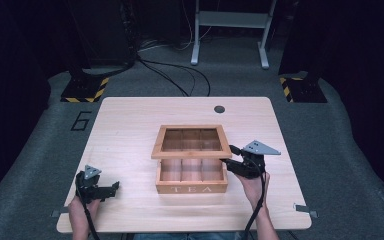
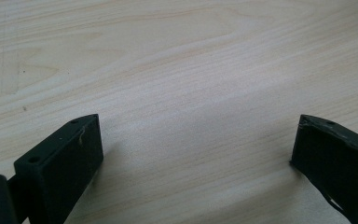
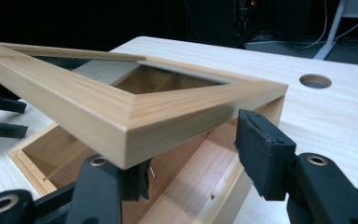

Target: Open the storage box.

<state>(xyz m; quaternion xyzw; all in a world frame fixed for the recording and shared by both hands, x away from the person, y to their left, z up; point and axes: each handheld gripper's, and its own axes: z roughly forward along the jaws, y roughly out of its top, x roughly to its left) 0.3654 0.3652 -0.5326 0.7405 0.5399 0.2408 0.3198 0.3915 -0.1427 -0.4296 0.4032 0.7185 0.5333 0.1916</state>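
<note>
Wooden tea box stood at the centre of the light tabletop, its framed lid raised halfway. At the box's 3 o'clock side, the right hand-held gripper had its jaws partly open around the lid's front corner, not pressing it. At 8 o'clock, the left hand-held gripper rested wide open and held nothing.

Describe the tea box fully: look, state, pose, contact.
The tea box is light wood with "TEA" on its front, and its inside is split into compartments that look empty. Its framed, see-through lid stands partly raised. The box sits mid-table. The right gripper straddles the lid's front corner; contact is unclear.
</note>
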